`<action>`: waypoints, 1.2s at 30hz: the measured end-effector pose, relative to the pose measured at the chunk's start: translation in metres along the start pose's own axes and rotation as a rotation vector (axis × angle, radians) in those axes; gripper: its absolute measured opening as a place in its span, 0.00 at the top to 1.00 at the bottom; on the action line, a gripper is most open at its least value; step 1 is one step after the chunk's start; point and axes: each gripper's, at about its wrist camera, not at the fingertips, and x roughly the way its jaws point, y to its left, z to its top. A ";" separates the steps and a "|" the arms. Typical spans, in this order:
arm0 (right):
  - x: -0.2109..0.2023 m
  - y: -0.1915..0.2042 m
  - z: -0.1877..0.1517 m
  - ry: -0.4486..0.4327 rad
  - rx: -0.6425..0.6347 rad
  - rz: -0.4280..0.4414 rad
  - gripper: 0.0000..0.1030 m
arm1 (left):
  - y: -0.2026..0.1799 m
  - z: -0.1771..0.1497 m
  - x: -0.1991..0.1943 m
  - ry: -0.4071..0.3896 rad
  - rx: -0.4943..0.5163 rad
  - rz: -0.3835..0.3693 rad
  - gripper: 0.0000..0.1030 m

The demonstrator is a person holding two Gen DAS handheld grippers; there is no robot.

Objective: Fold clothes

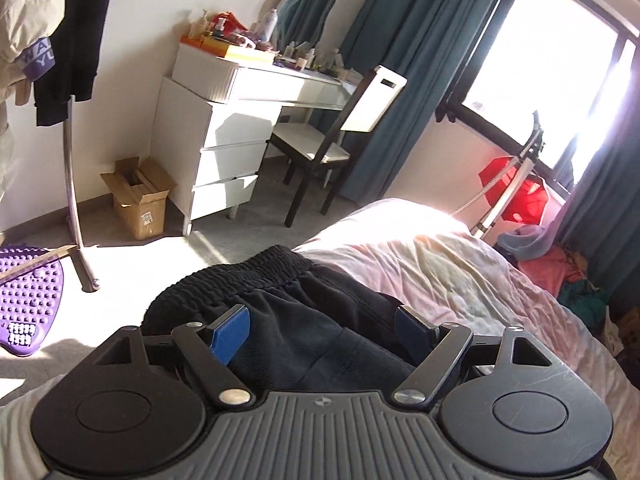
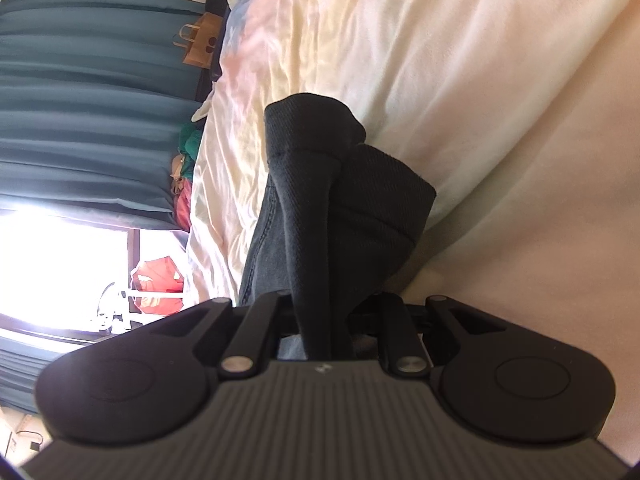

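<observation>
Two grippers work dark shorts (image 1: 304,320) on the bed (image 1: 440,264): left gripper (image 1: 322,330) spread wide above them, right gripper (image 2: 324,320) clamped on the fabric.

The right gripper (image 2: 324,320) has its fingertips buried in a bunched fold of the dark trousers (image 2: 340,208), so the pads cannot be seen. In the left wrist view, the trousers (image 1: 304,320) run under the left gripper (image 1: 326,330) and their lower part is hidden behind its body. The bottles on the dresser (image 1: 248,80) are too small to identify. The window (image 1: 560,60) is blown out white. The purple mat (image 1: 28,300) is cut off by the left edge.
</observation>
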 end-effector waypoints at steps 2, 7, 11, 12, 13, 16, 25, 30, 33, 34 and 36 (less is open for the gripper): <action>-0.001 0.000 0.000 -0.001 0.000 0.004 0.85 | -0.030 -0.014 0.012 0.019 0.053 -0.045 0.21; -0.003 0.001 0.001 -0.004 -0.012 0.007 0.85 | -0.098 -0.067 0.050 0.071 0.196 -0.115 0.21; -0.002 0.002 0.000 -0.010 -0.019 0.010 0.85 | -0.142 -0.112 0.081 0.119 0.307 -0.119 0.21; -0.002 0.001 -0.001 -0.011 -0.014 0.013 0.85 | -0.148 -0.122 0.087 0.128 0.328 -0.120 0.21; -0.002 0.001 -0.001 -0.013 -0.009 0.016 0.85 | -0.153 -0.132 0.093 0.136 0.350 -0.120 0.21; 0.000 -0.004 0.000 -0.001 0.025 0.027 0.83 | -0.163 -0.156 0.109 0.148 0.417 -0.111 0.21; 0.008 -0.010 0.000 0.017 0.064 0.043 0.65 | -0.162 -0.187 0.124 0.144 0.567 -0.095 0.20; 0.021 -0.011 0.000 0.047 0.044 0.017 0.57 | -0.160 -0.188 0.122 0.142 0.567 -0.098 0.19; 0.026 -0.010 -0.001 0.038 0.042 0.030 0.55 | -0.159 -0.189 0.120 0.141 0.564 -0.098 0.19; 0.027 -0.010 -0.002 0.035 0.049 0.048 0.55 | -0.159 -0.190 0.120 0.139 0.566 -0.098 0.19; 0.027 -0.007 -0.001 0.022 0.065 0.114 0.54 | -0.159 -0.190 0.120 0.137 0.566 -0.098 0.19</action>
